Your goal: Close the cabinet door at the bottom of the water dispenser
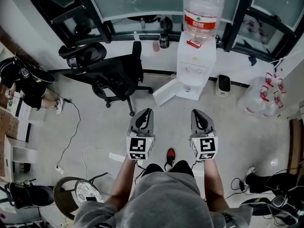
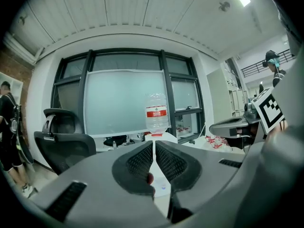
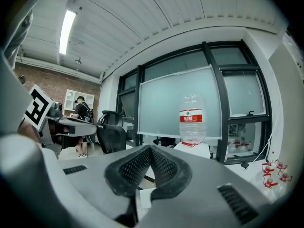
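- Pale office floor is seen stretching to a wall of dark-framed windows, with a black office chair standing at the left.
- A white water dispenser is set against the window wall, and a clear water bottle with a red label is seated on top of it.
- At the dispenser's base the cabinet door is seen swung out to the left, standing open at a wide angle over the floor.
- The left gripper is held with its jaws pressed together at the tips; nothing is caught between them.
- The right gripper is likewise closed and empty, its ribbed pads meeting at the tip in the right gripper view.
- Both grippers are pointed toward the dispenser and held side by side, well apart from the door; no contact with it is shown.
- The approach is judged to be the step in hand: the door has not yet been reached, and nothing of the closing is done.
- For the next move, one gripper would need to be brought low, to the outer face of the door near its free edge; the left one is judged the better placed.
- A steady push toward the cabinet opening would then be called for until the door lies flush.
- Closed jaws are judged adequate for this, since the door need only be pushed, not grasped.
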Motion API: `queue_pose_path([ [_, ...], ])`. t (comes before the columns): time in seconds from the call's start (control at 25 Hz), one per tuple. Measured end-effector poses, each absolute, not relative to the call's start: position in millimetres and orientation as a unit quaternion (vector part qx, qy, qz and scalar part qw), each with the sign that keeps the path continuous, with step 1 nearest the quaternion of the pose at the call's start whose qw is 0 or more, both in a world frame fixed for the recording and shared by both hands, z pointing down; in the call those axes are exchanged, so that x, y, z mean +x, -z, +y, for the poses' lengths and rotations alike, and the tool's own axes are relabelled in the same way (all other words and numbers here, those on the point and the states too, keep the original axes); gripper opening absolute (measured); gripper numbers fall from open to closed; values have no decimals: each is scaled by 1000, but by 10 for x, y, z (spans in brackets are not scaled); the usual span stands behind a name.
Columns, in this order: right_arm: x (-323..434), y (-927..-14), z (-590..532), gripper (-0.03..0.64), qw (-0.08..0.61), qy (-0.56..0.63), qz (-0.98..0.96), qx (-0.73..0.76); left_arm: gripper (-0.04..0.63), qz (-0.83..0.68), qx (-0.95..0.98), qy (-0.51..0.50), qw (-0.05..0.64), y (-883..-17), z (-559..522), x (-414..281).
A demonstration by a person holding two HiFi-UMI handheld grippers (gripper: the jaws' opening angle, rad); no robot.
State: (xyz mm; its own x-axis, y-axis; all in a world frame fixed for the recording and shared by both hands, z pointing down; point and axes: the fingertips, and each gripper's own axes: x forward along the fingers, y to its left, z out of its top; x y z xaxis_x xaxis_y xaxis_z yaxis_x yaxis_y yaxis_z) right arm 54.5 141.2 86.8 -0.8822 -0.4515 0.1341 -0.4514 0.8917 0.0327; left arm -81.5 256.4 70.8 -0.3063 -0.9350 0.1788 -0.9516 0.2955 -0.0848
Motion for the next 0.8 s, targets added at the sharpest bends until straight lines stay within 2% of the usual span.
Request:
queue_pose_path([
  [0.8, -30, -935, 824, 17, 76, -4, -967, 244, 37, -798, 595, -82, 56, -793, 1900, -1455],
])
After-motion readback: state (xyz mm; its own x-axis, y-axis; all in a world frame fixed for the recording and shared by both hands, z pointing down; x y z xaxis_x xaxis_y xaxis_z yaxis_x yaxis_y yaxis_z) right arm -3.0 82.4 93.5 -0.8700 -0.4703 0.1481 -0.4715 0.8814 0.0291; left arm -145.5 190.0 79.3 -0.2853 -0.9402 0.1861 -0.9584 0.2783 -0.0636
